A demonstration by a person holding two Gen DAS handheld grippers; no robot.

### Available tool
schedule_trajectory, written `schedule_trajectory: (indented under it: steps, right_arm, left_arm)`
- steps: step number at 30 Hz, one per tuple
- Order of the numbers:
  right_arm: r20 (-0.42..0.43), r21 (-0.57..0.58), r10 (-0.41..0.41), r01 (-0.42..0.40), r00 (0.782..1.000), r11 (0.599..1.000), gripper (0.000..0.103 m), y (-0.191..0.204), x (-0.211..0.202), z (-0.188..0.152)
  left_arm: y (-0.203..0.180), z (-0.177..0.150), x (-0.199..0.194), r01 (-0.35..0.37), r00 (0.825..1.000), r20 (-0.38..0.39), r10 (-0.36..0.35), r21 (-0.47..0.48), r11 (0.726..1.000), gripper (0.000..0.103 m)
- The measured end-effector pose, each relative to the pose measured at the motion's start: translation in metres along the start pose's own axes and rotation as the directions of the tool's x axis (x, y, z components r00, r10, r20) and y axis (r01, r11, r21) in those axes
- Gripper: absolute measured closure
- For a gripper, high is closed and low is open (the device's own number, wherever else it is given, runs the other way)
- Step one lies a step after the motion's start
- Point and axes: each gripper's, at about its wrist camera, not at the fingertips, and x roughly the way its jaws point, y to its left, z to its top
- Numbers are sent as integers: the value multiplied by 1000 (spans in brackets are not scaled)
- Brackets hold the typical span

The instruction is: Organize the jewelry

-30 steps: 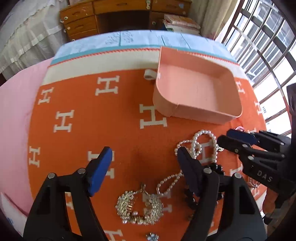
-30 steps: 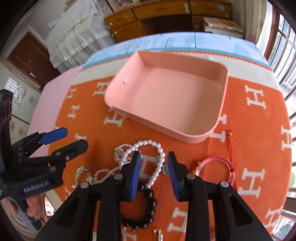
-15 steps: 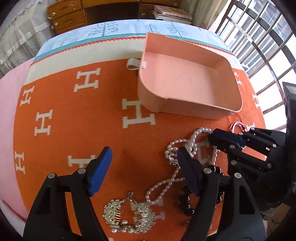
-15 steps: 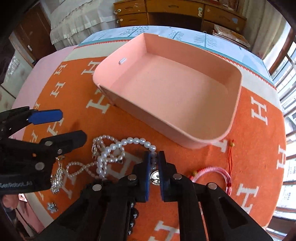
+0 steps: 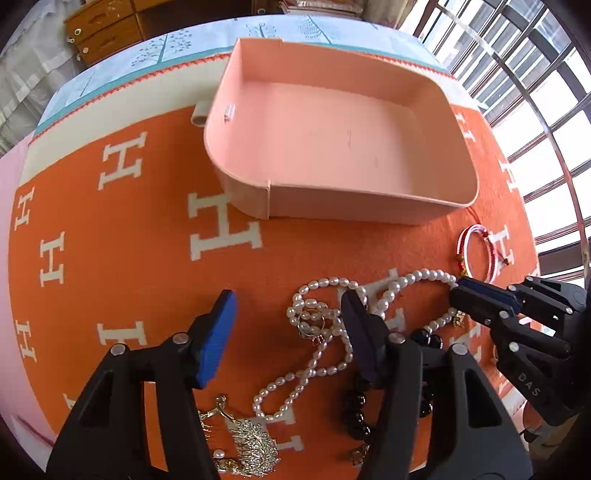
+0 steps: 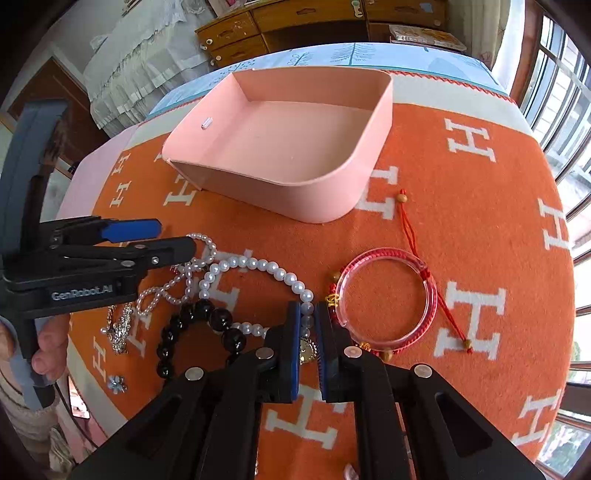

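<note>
Right hand-held gripper pinches pearl necklace, left hand-held gripper spread, over orange blanket near wooden dresser.

Grippers, two, hand-held.
Left gripper: jaws spread wide, low over blanket. Right gripper: jaws nearly closed, pinching pearl strand.

1. A wooden dresser with drawers stands beyond the desk's far edge.
2. White lace-trimmed fabric hangs past the far left corner.
3. Tall barred windows past the right edge let in bright daylight.
</note>
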Motion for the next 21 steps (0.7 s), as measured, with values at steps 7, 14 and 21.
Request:
schedule_trajectory:
  steps: [7, 14, 21]
  right_arm:
    - [8, 0, -1, 1, 1000, 1000, 96, 4, -6, -8]
    - [17, 10, 10, -10, 1000, 1000, 96, -1, -11, -12]
    - [27, 17, 13, -13, 1000, 1000, 96, -4, -13, -13]
  left_arm:
    - [-7, 7, 5, -26, 999, -27, 26, 19, 999, 55]
    - [-17, 10, 6, 15, 998, -58, -14, 16, 1000, 91]
    - [-16, -2, -7, -14, 1000, -3, 14, -32, 999, 94]
